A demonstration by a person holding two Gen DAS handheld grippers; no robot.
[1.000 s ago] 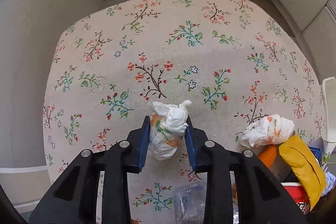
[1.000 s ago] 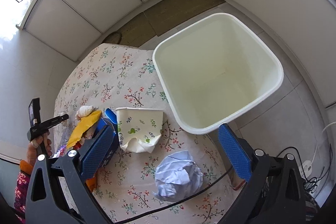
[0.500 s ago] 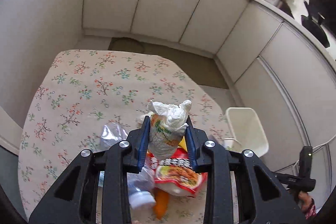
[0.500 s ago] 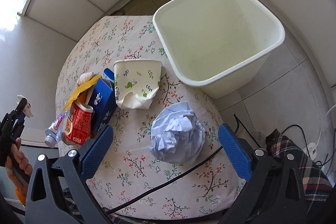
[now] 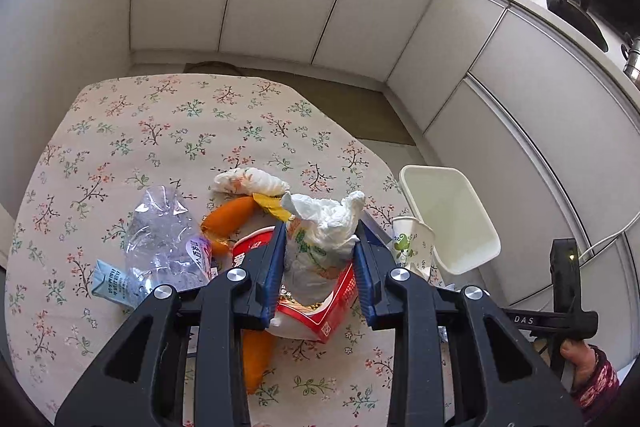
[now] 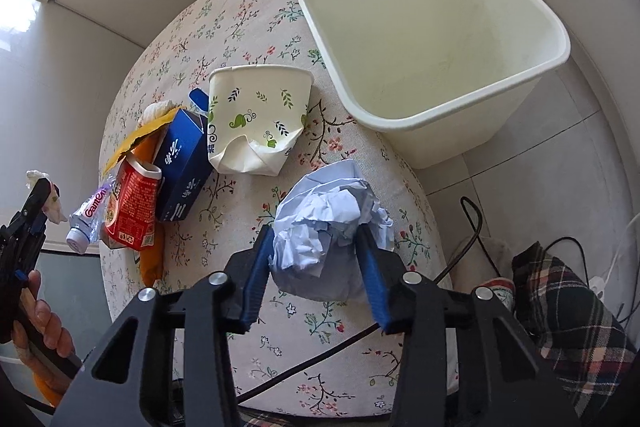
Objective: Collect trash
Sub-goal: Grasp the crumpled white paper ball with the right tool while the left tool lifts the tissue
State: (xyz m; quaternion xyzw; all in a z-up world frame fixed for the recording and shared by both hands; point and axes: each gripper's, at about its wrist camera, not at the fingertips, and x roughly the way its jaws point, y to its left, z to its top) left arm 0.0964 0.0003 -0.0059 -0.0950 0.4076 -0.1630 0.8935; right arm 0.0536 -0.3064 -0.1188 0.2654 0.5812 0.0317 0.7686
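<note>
My left gripper (image 5: 319,227) is shut on a crumpled white napkin (image 5: 326,215) with green and orange print, held in the air over the trash pile on the floral table (image 5: 160,131). The right wrist view shows that gripper (image 6: 40,195) at the far left edge. My right gripper (image 6: 314,233) points down at a crumpled pale-blue paper ball (image 6: 332,203) near the table's edge. Its jaws are closing, and the blue pads touch the ball's two sides. A cream waste bin (image 6: 440,27) stands on the floor just beyond the table, with nothing inside.
On the table lie a crushed paper cup (image 6: 256,123), a blue carton (image 6: 184,167), a red packet (image 6: 132,211), a squashed clear bottle (image 5: 160,247), an orange wrapper (image 5: 228,219) and another napkin (image 5: 248,181). A black cable (image 6: 320,359) crosses the near edge. Plaid cloth (image 6: 568,307) lies at the right.
My left gripper rose with the napkin and swung round toward the pile and bin. My right gripper sank onto the paper ball and its wide jaws closed in against it.
</note>
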